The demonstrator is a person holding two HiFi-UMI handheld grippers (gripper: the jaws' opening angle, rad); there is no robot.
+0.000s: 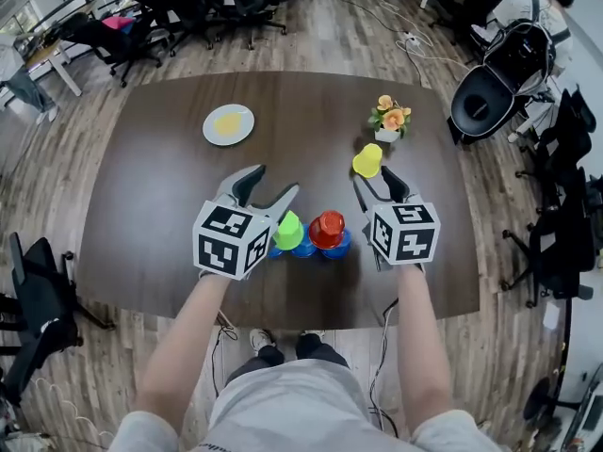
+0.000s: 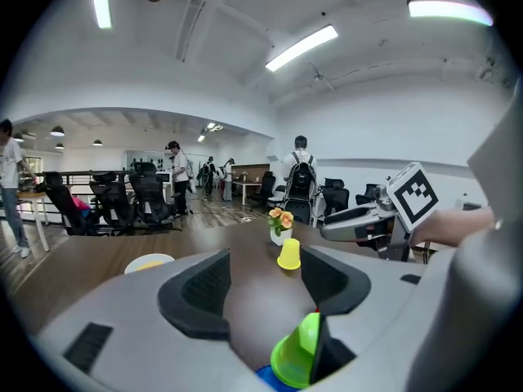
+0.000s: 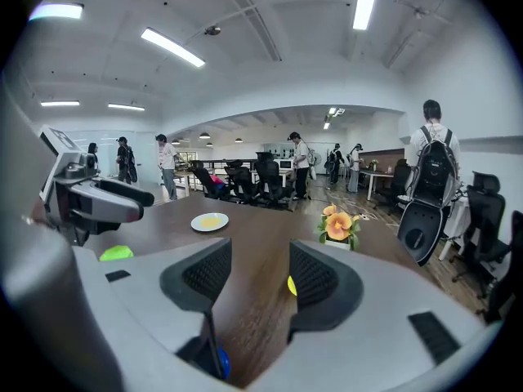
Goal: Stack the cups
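Head view: on the counter (image 1: 160, 177), green cup (image 1: 288, 231) and red cup (image 1: 328, 228) each cap blue cups (image 1: 303, 247). The yellow cup (image 1: 367, 160) stands alone and is likely next.

Left gripper view: left hand-held gripper (image 2: 263, 282) released, empty, above the green cup.

Right gripper view: right hand-held gripper (image 3: 260, 274) spread, empty, lined up toward the yellow cup.

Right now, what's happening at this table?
A person holds a gripper in each hand over the table, stacking cups. The green cup sits on one blue cup and the red cup on another, side by side. The yellow cup stands alone farther off. Left gripper and right gripper are both open and empty.
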